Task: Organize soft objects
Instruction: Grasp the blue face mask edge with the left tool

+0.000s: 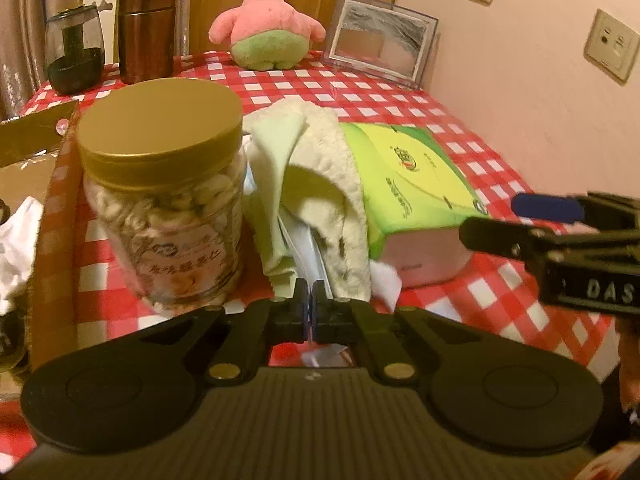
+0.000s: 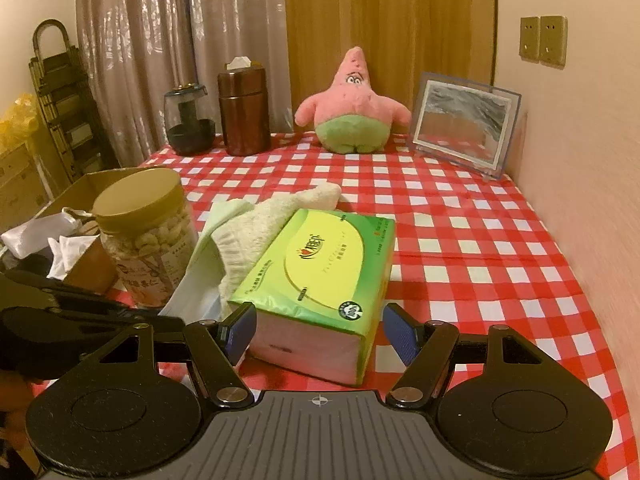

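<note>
Working left to right across the table (image 2: 460, 216). At far left we note an open cardboard box (image 1: 52, 184) holding white cloth, its near flap just beside a gold-lidded jar (image 1: 164, 200) of pale snacks. Immediately right of the jar lies the task's thing, a heap of soft cloths (image 1: 316, 184): a pale green sheet over a cream towel, with some white fabric beneath. The heap leans against, and partly drapes over, the left side of a green tissue pack (image 2: 320, 272).

The left gripper (image 1: 309, 300) has its jaws fully together at the near bottom edge of the heap. Pale fabric sits right at the tips, and we judge a thin fold is pinched there, though the view does not show cloth between the pads clearly enough to be sure.

The right gripper (image 2: 320, 328) stands with its jaws apart, one blue pad on each side of the near end of the tissue pack, neither visibly pressing.

Key relation: the heap's long axis runs away from the left tool, straight ahead of it, toward the pink star plush (image 2: 354, 108) at the back. The box lies to the left of that tool. The left hand is clearly the nearer to the cloths; the right is aligned with the pack. We judge the coming move is a lift and leftward carry, with drag on the jar the risk.
</note>
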Demonstrator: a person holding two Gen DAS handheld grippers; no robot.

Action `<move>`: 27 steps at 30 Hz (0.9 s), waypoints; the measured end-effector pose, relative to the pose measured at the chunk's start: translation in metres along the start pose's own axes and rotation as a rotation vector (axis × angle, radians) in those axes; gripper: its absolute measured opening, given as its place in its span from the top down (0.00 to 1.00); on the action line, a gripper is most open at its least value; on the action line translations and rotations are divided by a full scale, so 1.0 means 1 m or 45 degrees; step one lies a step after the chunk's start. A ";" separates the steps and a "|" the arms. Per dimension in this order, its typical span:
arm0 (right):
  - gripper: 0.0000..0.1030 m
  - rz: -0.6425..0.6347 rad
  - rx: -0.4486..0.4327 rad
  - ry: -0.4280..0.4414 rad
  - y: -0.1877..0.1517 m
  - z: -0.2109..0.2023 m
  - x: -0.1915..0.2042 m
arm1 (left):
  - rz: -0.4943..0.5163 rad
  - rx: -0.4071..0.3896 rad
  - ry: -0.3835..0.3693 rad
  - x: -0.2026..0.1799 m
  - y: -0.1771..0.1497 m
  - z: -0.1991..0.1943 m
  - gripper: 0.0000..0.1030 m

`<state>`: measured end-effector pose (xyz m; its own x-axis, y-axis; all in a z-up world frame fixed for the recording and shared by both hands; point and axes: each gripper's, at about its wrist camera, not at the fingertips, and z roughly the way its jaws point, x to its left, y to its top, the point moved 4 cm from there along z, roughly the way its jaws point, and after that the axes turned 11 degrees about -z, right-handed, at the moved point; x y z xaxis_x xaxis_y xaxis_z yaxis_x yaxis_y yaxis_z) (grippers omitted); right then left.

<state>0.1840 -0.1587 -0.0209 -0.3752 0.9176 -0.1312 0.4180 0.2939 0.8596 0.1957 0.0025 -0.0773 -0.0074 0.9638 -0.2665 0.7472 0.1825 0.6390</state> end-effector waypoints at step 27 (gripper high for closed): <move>0.31 -0.002 0.005 0.096 -0.006 -0.005 0.038 | 0.199 0.161 0.022 0.019 -0.020 -0.038 0.70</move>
<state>0.1632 -0.1273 -0.0281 -0.4373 0.8943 -0.0946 0.4205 0.2964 0.8575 0.1550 0.0248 -0.0677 0.1049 0.9819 -0.1579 0.8178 0.0052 0.5755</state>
